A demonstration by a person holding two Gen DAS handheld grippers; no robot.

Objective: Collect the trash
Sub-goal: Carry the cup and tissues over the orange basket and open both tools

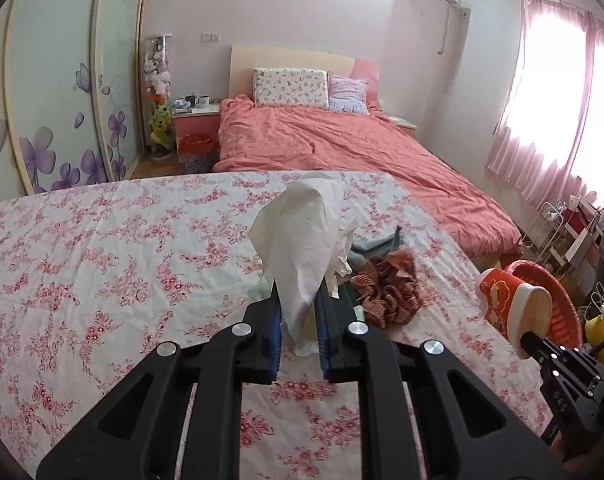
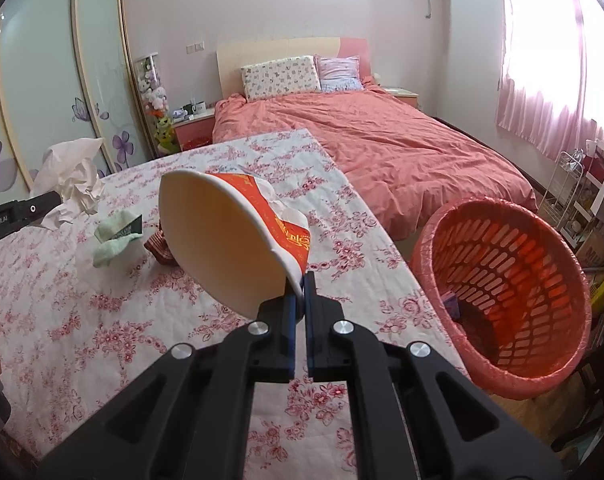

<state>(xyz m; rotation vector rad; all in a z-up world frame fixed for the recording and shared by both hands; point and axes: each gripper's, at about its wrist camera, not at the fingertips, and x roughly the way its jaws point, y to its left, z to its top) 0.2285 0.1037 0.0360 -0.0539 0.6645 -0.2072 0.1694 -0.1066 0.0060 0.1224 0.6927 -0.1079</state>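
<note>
A crumpled white tissue [image 1: 302, 232] stands up between the blue pads of my left gripper [image 1: 297, 300], which is shut on it just above the floral tablecloth [image 1: 101, 260]. From the right wrist the same tissue [image 2: 73, 184] shows at far left. My right gripper [image 2: 299, 284] is shut on the rim of a red and white paper cup [image 2: 229, 240], held tilted over the table's right side. A red mesh waste basket [image 2: 502, 280] with a red liner sits right of the table. A pale green wrapper [image 2: 115, 240] and a reddish-brown crumpled wrapper [image 1: 386, 292] lie on the cloth.
Behind the table is a bed with a salmon cover [image 1: 342, 148] and pillows. A second small bin [image 1: 195, 152] stands by the nightstand. A wire rack with clutter [image 2: 582, 200] is at far right under the pink curtains. A small box lies inside the red basket.
</note>
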